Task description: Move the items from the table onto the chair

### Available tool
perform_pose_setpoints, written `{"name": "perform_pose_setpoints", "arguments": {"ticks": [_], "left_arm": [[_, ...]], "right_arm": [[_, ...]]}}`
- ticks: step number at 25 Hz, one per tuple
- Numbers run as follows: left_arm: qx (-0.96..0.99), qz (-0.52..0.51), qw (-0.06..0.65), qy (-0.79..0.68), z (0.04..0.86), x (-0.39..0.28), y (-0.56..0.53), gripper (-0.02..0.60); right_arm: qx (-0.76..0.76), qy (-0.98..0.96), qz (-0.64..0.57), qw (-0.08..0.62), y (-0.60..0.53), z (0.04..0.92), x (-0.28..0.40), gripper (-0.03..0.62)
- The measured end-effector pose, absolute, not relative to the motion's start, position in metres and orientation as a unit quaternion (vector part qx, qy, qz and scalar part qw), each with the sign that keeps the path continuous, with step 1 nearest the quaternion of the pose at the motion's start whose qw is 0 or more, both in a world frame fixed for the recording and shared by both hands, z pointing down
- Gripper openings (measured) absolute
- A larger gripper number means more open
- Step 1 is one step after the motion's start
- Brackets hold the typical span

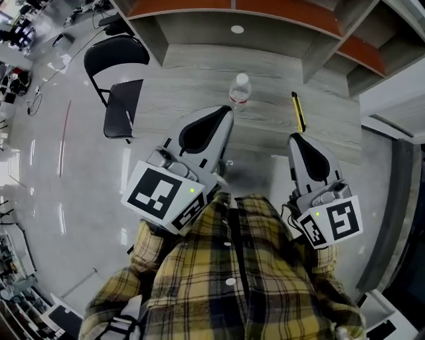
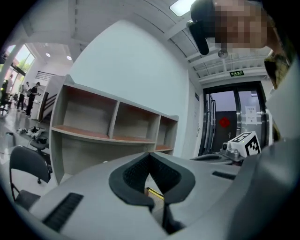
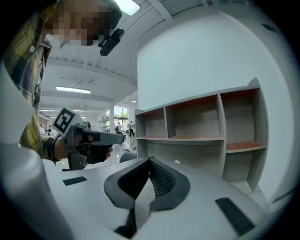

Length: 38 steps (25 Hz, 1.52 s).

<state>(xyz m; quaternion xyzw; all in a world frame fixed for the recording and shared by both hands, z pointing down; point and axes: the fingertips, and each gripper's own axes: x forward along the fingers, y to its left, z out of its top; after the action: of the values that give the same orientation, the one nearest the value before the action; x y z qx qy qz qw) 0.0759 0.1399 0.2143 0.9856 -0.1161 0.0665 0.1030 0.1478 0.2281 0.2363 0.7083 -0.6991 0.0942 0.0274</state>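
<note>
A clear water bottle (image 1: 240,89) with a white cap stands on the grey wooden table (image 1: 199,80). A slim yellow and black tool (image 1: 298,111) lies to its right, and a sliver of it (image 2: 154,192) shows through the left gripper's jaws. The black folding chair (image 1: 119,86) stands left of the table. My left gripper (image 1: 230,111) is shut and empty, its tip just short of the bottle. My right gripper (image 1: 293,137) is shut and empty too, near the tool's close end. Both sets of jaws meet with nothing between them (image 2: 150,154) (image 3: 150,160).
A shelf unit (image 1: 265,20) with open compartments rises at the table's far edge. A small white disc (image 1: 237,29) lies in its lower bay. Glossy floor (image 1: 60,166) spreads around the chair. A doorway (image 2: 229,117) lies to the right.
</note>
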Motion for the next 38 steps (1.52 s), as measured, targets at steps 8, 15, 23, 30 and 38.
{"name": "perform_pose_setpoints", "arguments": {"ticks": [8,15,23,30,38], "left_arm": [[0.989,0.102,0.103,-0.043,0.231,0.069,0.058,0.000],[0.978,0.156,0.134,-0.020,0.288,0.080,0.042,0.006],[0.971,0.204,0.126,0.008,0.343,0.111,0.056,0.171],[0.969,0.217,0.120,-0.023,0.387,0.133,0.057,0.329],[0.961,0.258,0.097,-0.026,0.455,0.169,0.053,0.356]], "right_arm": [[0.778,-0.614,0.127,0.035,0.177,0.245,0.145,0.018],[0.796,-0.582,0.160,0.049,0.177,0.268,0.171,0.018],[0.782,-0.593,0.184,0.050,0.173,0.288,0.189,0.018],[0.773,-0.599,0.205,0.040,0.176,0.304,0.195,0.018],[0.765,-0.602,0.225,0.040,0.176,0.322,0.197,0.018]]}}
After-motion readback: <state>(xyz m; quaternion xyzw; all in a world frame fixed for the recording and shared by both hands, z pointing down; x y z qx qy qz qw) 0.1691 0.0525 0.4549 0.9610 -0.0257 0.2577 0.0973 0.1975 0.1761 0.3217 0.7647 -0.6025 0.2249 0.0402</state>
